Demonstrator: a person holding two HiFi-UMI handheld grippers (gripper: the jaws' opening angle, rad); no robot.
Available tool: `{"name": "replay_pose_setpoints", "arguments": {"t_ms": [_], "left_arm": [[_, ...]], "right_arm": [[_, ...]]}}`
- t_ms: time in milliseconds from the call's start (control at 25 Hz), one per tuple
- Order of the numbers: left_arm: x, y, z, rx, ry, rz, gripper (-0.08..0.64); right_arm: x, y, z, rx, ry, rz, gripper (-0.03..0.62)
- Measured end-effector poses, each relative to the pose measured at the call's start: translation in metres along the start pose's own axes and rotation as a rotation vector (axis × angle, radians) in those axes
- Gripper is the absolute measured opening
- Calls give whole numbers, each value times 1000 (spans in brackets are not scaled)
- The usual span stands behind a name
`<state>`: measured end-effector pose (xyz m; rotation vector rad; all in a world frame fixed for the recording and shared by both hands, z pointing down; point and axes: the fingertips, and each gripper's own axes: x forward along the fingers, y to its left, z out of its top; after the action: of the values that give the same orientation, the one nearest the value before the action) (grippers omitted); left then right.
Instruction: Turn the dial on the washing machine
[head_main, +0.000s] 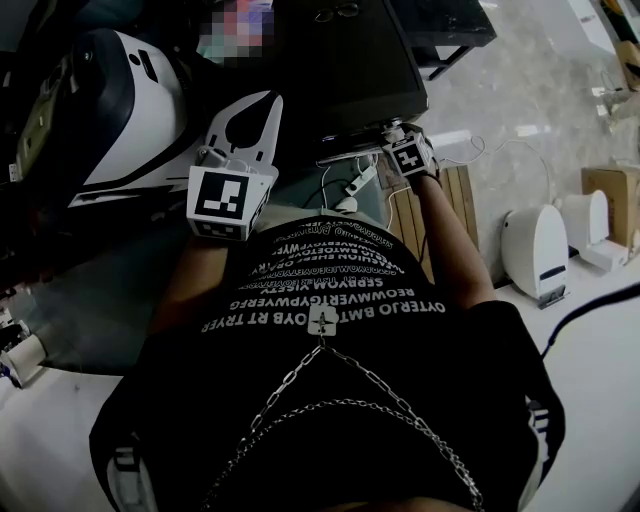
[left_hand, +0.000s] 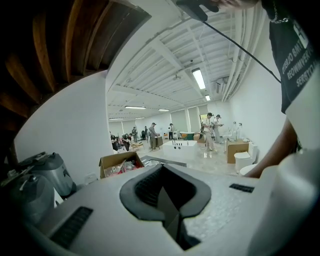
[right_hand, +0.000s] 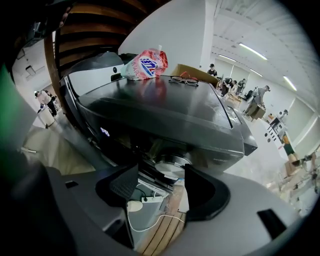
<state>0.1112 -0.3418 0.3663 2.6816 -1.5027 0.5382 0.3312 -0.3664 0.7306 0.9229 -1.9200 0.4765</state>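
Black printed T-shirt (head_main: 330, 290) with a silver chain (head_main: 350, 403) fills the foreground of the head view. Left of centre, the white left gripper (left_hand: 165, 200) points off into the room, its jaws closed together on nothing. Further right, a dark grey washing machine (right_hand: 165, 110) carries a pink pouch (right_hand: 145, 64). Its round silver dial (right_hand: 169, 166) sits just beyond the right gripper (right_hand: 160, 179), whose black pads stand wide apart and seemingly clear of it.

Head view dim; both gripper views fisheye-bent with black corners, lit by white ceiling strip lights (left_hand: 198, 78) far ahead of the left gripper (left_hand: 167, 212), sheen on the glossy dark-grey washing machine top (right_hand: 150, 97).
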Motion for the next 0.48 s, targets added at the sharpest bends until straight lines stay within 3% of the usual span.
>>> {"name": "replay_pose_setpoints", "arguments": {"t_ms": [160,280,480], "left_arm": [[-1,-4,-1,-3,-2,-4,6],[-3,-6,-3,0,-5,-9,6],[-4,-4,-4,-5,6,5,6]], "right_arm": [[8,3,-21,51,81,43,295],[10,13,-24,60,72,75,295],[-7,-2,-8,40,-28,-57,295]]}}
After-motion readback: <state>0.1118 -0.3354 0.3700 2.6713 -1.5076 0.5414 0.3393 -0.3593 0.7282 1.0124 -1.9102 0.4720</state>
